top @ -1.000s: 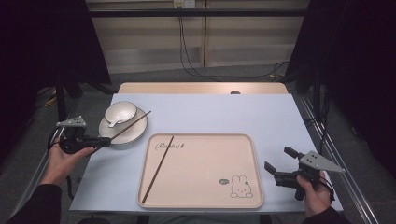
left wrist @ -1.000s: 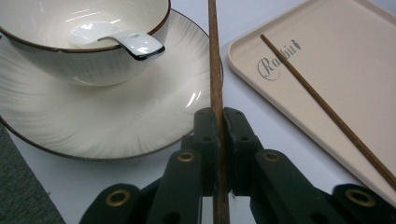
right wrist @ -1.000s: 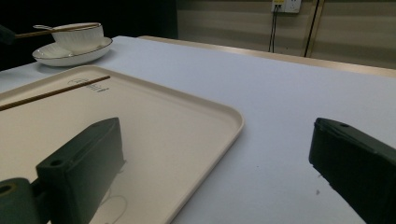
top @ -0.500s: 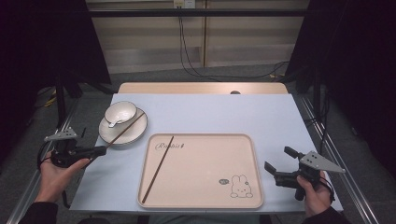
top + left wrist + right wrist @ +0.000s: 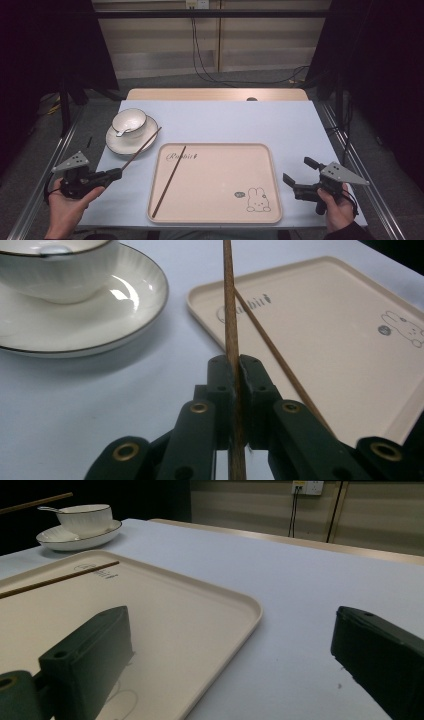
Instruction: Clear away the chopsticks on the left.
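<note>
1. Pulled back toward the near-left corner of the table, my left gripper [image 5: 112, 175] now sits closer to me than it did a second ago, when it was just beside the saucer. It has carried the held chopstick [image 5: 140, 149] along with it. The stick's far tip now only just reaches over the near rim of the saucer [image 5: 150, 131], instead of lying across the dish.
2. Judging from this, I am drawing the stick clear of the dishes to join its partner on the tray; that placing is not yet done.
3. My right gripper [image 5: 297, 176] has kept still at the near-right edge, jaws spread and holding nothing.
4. Nearest me, the left gripper view shows what the high view cannot. The jaws are pressed together on the held chopstick [image 5: 232, 325], which stands straight up between the pads.
5. Farther out, the high view gives the layout. The second chopstick [image 5: 170, 180] lies slantwise on the left part of the beige tray [image 5: 225, 220], with a rabbit print [image 5: 257, 200] near the tray's front right.
6. Farthest, the right gripper view looks low across the tray [image 5: 235, 605] to the bowl [image 5: 90, 517] on its saucer, with a spoon handle [image 5: 47, 509] poking over the bowl's rim.
</note>
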`<state>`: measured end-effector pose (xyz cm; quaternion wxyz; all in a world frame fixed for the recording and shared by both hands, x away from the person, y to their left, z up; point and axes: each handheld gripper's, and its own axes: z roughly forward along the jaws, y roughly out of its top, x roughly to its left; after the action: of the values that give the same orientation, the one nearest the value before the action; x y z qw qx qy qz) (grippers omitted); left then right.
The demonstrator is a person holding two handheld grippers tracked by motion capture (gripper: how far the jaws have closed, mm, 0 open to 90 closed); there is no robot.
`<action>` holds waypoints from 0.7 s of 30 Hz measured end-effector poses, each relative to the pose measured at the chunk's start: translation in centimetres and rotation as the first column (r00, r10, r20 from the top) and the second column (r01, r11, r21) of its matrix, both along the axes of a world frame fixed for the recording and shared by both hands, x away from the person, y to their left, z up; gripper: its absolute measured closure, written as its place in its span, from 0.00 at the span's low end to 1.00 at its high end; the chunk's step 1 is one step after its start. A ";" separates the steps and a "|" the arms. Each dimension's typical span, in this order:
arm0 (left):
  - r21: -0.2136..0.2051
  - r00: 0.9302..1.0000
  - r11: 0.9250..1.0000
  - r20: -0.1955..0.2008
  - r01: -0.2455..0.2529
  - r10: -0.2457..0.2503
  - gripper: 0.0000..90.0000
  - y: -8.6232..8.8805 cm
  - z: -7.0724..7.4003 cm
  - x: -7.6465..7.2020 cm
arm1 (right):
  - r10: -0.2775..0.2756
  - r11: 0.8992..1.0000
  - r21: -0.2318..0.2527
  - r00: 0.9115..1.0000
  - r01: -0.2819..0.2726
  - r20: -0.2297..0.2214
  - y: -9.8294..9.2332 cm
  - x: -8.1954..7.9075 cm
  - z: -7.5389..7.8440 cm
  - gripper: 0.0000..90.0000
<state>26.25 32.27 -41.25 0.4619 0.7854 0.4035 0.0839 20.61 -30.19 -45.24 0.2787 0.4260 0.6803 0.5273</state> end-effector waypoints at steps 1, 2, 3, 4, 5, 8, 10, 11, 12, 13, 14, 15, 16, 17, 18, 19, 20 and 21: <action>-0.010 1.000 1.000 -0.001 -0.004 0.004 0.94 -0.3 0.2 -0.3 | -0.001 1.000 -0.001 1.000 0.001 0.002 0.0 0.0 0.0 0.03; -0.012 1.000 1.000 -0.005 0.000 0.000 0.94 -0.7 0.3 -0.5 | -0.001 1.000 -0.001 1.000 0.001 0.002 0.0 0.0 0.0 0.03; -0.015 1.000 1.000 -0.005 -0.004 0.004 0.94 -1.1 0.5 -0.8 | 0.001 1.000 0.000 1.000 -0.001 0.000 0.0 0.0 0.0 0.03; -0.018 1.000 1.000 -0.007 -0.005 0.004 0.94 -1.5 0.6 -0.9 | 0.001 1.000 -0.002 1.000 -0.001 0.002 0.0 0.0 0.0 0.03; -0.015 1.000 1.000 -0.013 0.001 -0.001 0.94 -1.8 0.7 -1.1 | 0.001 1.000 -0.005 1.000 -0.001 0.003 0.0 0.0 0.0 0.03; -0.011 0.999 1.000 -0.034 -0.016 0.015 0.94 -3.0 0.9 -1.7 | 0.000 1.000 -0.002 1.000 0.000 0.004 0.0 0.0 0.0 0.03; 0.001 0.998 0.998 -0.040 -0.057 0.057 0.94 -3.6 1.0 -2.0 | 0.002 1.000 -0.001 1.000 -0.002 0.001 0.0 0.0 0.0 0.03; -0.023 0.997 0.998 -0.056 -0.059 0.058 0.94 -3.7 1.1 -2.1 | 0.003 1.000 -0.002 1.000 -0.003 0.000 0.0 0.0 0.0 0.03; -0.032 0.996 0.997 -0.060 -0.065 0.063 0.94 -4.0 1.1 -2.2 | 0.002 1.000 -0.002 1.000 -0.002 0.001 0.0 0.0 0.0 0.03; -0.032 0.996 0.997 -0.060 -0.065 0.063 0.94 -4.0 1.1 -2.2 | 0.005 1.000 -0.003 1.000 -0.005 0.001 0.0 0.0 0.0 0.03; -0.005 0.996 0.997 -0.045 -0.075 0.075 0.94 -4.9 1.4 -2.6 | 0.005 1.000 0.000 1.000 -0.005 -0.002 0.1 0.0 0.0 0.03; 0.001 0.996 0.997 -0.046 -0.081 0.081 0.94 -5.2 1.5 -2.7 | 0.004 1.000 -0.002 1.000 -0.004 -0.001 0.1 0.0 0.0 0.03; -0.002 0.996 0.997 -0.043 -0.081 0.081 0.94 -5.6 1.7 -2.9 | 0.004 1.000 -0.001 1.000 -0.004 -0.002 0.1 0.0 0.0 0.03; -0.004 0.995 0.996 -0.040 -0.094 0.094 0.94 -6.1 1.8 -3.0 | 0.003 1.000 0.000 1.000 -0.003 -0.003 0.1 0.0 0.0 0.03; -0.013 0.994 0.995 -0.046 -0.101 0.100 0.94 -6.6 1.9 -3.1 | 0.001 1.000 0.000 1.000 -0.001 -0.003 0.1 0.0 0.0 0.03; -0.013 0.994 0.995 -0.046 -0.101 0.100 0.94 -6.6 1.9 -3.1 | -0.001 1.000 0.000 1.000 0.001 -0.001 0.1 0.0 0.0 0.03; -0.024 0.991 0.992 -0.054 -0.124 0.122 0.94 -7.6 1.9 -3.2 | 0.000 1.000 0.000 1.000 0.000 -0.002 0.1 0.0 0.0 0.03; -0.028 0.991 0.992 -0.053 -0.125 0.124 0.94 -7.9 1.8 -3.2 | 0.003 1.000 -0.002 1.000 -0.003 -0.004 0.1 0.0 0.0 0.03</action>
<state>23.00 24.33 -39.44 0.4575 0.7533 0.4646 0.0863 20.64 -30.10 -45.26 0.2773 0.4258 0.6819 0.5262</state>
